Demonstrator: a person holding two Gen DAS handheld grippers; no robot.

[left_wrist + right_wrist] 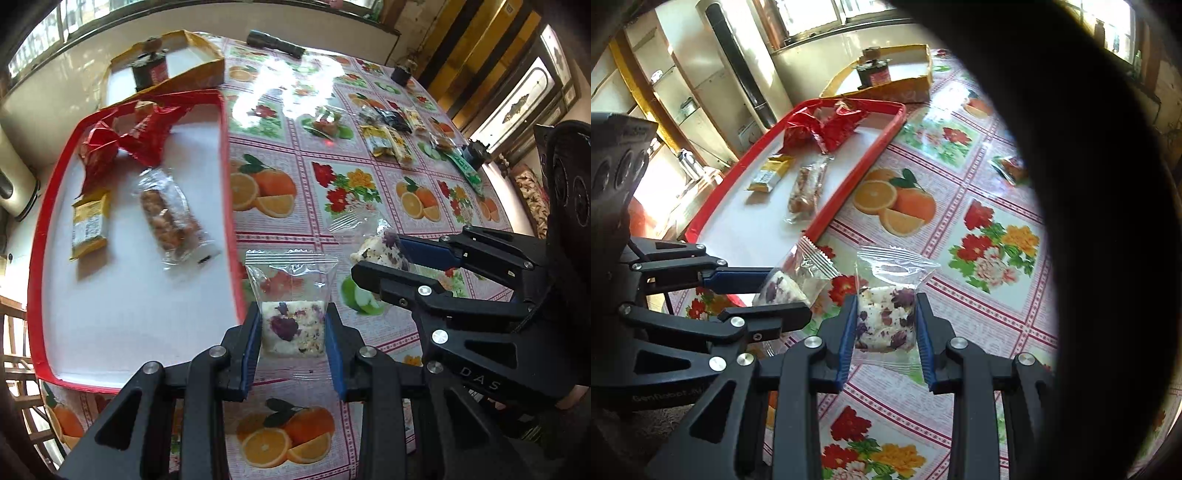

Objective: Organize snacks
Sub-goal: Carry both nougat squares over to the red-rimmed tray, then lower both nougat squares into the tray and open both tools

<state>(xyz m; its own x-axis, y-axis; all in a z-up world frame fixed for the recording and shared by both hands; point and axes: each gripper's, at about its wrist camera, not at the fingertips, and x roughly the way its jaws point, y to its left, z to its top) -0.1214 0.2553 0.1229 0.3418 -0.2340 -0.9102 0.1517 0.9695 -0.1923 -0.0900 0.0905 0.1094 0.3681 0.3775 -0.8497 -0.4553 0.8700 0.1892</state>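
Pinching crinkly clear packets [291, 295] of speckled white nougat.

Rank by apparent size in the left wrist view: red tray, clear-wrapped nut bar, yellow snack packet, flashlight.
1. red tray
2. clear-wrapped nut bar
3. yellow snack packet
4. flashlight, though it lies farthest from the camera, so its true size is unsure.

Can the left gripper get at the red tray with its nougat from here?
Probably yes: the left gripper, shut on its nougat, hangs by the red tray's near rim, nothing between.
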